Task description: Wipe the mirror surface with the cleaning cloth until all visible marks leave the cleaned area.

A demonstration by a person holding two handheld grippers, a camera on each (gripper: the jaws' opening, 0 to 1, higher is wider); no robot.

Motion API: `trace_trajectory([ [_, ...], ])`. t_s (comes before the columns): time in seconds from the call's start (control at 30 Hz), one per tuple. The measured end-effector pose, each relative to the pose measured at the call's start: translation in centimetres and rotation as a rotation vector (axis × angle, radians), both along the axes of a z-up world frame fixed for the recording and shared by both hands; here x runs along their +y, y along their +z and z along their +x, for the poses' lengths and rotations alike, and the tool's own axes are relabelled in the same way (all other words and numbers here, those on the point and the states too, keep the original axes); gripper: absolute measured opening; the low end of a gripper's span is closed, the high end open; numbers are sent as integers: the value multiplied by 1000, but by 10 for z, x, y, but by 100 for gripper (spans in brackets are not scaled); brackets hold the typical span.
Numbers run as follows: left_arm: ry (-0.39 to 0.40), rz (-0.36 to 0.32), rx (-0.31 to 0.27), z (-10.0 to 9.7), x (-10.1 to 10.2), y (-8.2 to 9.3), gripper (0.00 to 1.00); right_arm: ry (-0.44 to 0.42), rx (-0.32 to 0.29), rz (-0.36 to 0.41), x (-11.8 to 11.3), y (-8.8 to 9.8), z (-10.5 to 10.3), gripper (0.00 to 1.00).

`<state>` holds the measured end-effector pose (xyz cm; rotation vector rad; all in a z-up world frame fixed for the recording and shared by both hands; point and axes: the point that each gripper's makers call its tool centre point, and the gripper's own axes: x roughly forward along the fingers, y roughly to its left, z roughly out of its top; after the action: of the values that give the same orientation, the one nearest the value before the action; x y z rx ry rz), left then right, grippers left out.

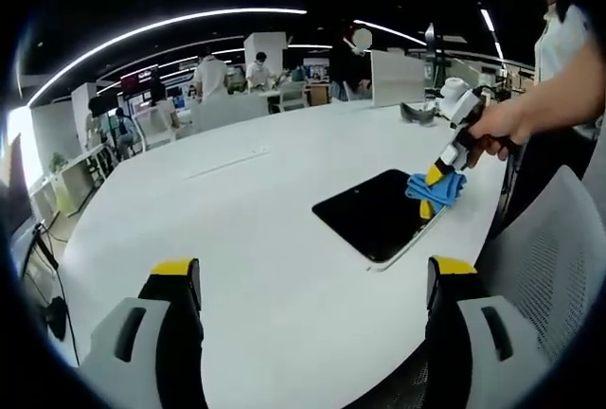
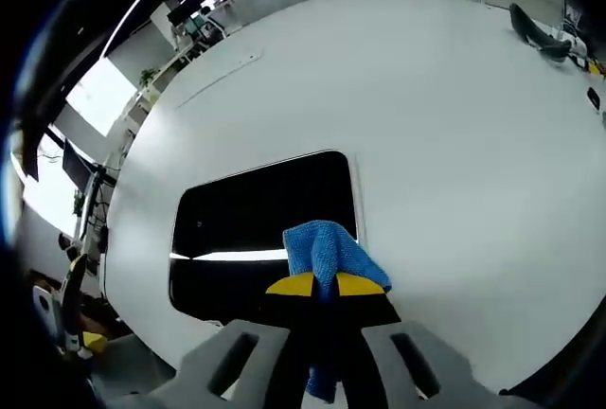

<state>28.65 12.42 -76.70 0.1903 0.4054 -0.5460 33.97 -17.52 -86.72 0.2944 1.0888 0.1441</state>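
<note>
In the left gripper view, we see our left gripper (image 1: pixel 312 286) at the bottom, its grey jaws with yellow tips standing wide apart over the smooth white round-edged table (image 1: pixel 237 210), holding nothing. To the right of centre lies the flat, dark, glossy rectangular mirror with rounded corners and a thin pale rim (image 1: pixel 379 212); its long axis runs from the near table edge toward upper right in this view. At its far right corner, our right gripper (image 1: pixel 437 180) comes down from a hand (image 1: pixel 497 130), clamped on the crumpled blue woven cleaning cloth (image 1: pixel 436 188), which touches the mirror's edge. Beyond stands a white mesh-backed chair (image 1: pixel 554 257) at the right.

In the right gripper view, the mirror (image 2: pixel 256 224) spreads left of centre, reflecting a bright strip of light. The cloth (image 2: pixel 327 253), nubbly in texture, bunches between the closed yellow-tipped jaws of the right gripper (image 2: pixel 325 286) and rests on the mirror's lower right part, near its right edge. The white table (image 2: pixel 454 144) continues rightward, matte and bare around the mirror.
</note>
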Motion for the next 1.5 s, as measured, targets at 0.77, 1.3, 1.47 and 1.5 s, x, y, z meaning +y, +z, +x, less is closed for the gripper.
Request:
trace_trajectory([
  [0.77,4,3,-3,1,1,1,99,-16,22,16,1,2,-26,0],
  [1.3,0,-3,6,0,0,0,99,-79,32,60,18,-1,-26,0],
  [1.47,4,-3,-3,1,2,1,99,-66,29,59,33,0,-25,0],
  [1.5,2,-3,0,0,1,1,99,-66,28,58,35,0,-25,0],
])
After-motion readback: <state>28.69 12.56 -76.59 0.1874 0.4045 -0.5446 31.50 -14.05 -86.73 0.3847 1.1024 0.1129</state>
